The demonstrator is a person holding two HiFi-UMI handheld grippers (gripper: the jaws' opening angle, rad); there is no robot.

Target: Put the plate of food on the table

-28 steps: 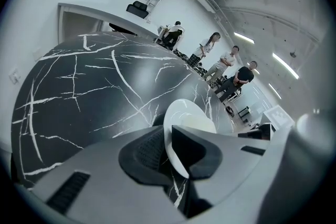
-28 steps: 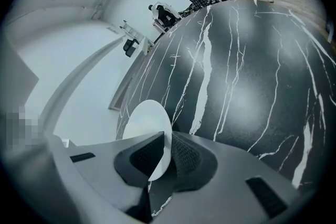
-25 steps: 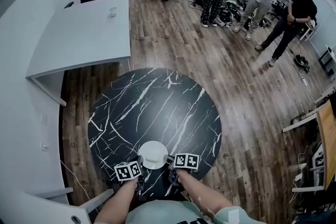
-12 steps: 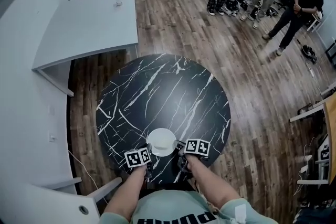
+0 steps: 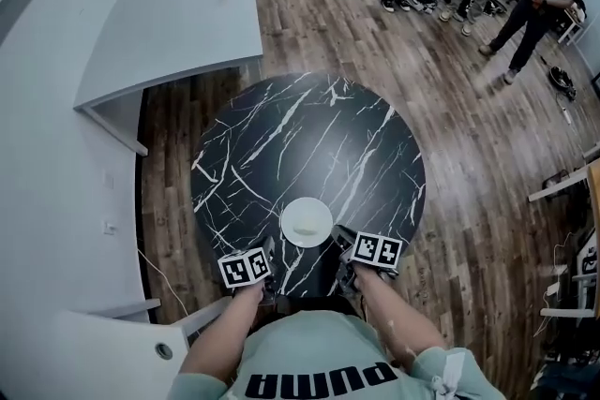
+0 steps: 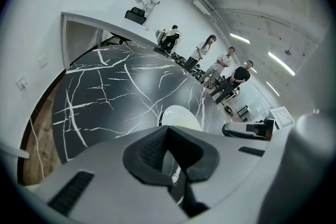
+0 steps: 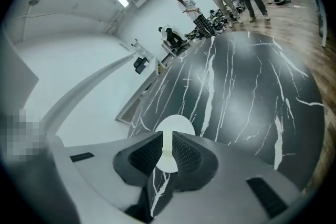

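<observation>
Round plate (image 5: 307, 222), so no long axis to speak of; flat and face up on the table (image 5: 281, 136), with a pale bit of food at its middle. Straight ahead of the right gripper (image 5: 339, 238), just off its tips, visible through a thin slit in the right gripper view; jaws there all but together, only that slit between them, gripping nothing. Ahead of the left gripper (image 5: 269, 251) and off to its right, apart from the tips; left jaws pressed together, empty. Both grippers at the table's near edge.

White plate (image 5: 307, 222) on black marble table (image 5: 281, 145)
</observation>
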